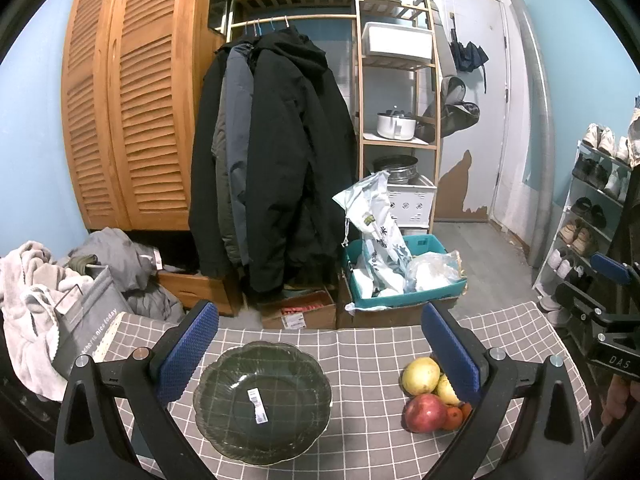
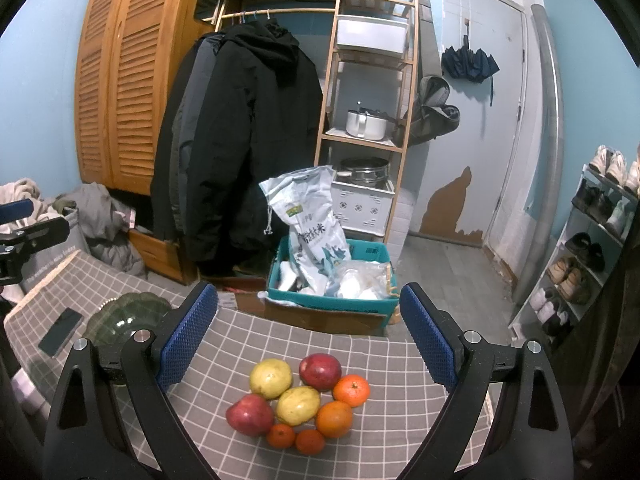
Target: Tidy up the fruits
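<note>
Eight fruits (image 2: 298,402) lie under the open right gripper (image 2: 308,336).

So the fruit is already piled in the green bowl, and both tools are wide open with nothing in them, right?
Not quite. The fruit lies in a heap on the checked cloth, not in the green bowl, which holds only a sticker, as the left wrist view shows. The rest holds: the left tool and the right tool are wide open and carry nothing.

Black gripper frames, blue textured fingers (image 1: 188,350), silver screws, white "DAS" marking (image 1: 619,361)
</note>
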Motion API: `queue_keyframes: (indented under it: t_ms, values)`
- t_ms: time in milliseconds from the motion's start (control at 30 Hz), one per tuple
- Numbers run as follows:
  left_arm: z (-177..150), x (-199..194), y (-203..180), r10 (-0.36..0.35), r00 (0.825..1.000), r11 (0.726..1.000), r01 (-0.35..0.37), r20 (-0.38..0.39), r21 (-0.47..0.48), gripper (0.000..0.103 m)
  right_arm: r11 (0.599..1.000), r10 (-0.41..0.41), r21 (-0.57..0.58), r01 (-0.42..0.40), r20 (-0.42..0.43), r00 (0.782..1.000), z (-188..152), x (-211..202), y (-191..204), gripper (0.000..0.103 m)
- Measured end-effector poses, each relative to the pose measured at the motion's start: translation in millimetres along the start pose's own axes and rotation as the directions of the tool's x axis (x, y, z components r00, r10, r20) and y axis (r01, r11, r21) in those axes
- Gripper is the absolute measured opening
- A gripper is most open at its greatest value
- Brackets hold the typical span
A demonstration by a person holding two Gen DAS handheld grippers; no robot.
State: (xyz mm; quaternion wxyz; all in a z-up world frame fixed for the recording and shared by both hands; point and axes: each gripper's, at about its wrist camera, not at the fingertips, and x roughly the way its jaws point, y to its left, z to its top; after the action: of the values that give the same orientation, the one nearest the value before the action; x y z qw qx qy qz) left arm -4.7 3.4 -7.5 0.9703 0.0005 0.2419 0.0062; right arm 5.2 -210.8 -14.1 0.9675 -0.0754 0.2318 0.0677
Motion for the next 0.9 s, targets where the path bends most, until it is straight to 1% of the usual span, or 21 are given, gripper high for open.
queue_keyframes:
  t_ms: [200,633,900]
  values:
    - [-2.5,-0.8,0.5,0.004,1.000,1.000,-0.004,0.001,-0.002,0.102,1.000,-0.001,-0.001,0.001,0.000,1.000,0.0,0.0,-0.2,0.091]
    - [0.4,-0.5,-3.4,-0.011,1.000,1.000,0.011,-0.008,-0.008,0.102,1.000,-0.005,0.006,0.005,0.002,1.000,-0.3,0.2,-0.8,0.091]
    - [2.0,0.0,-5.2,-0.018,1.000,1.000,0.018,-0.013,-0.010,0.102,1.000,-0.008,0.010,0.008,0.003,1.000,-0.4,-1.4,-8.4,0.091]
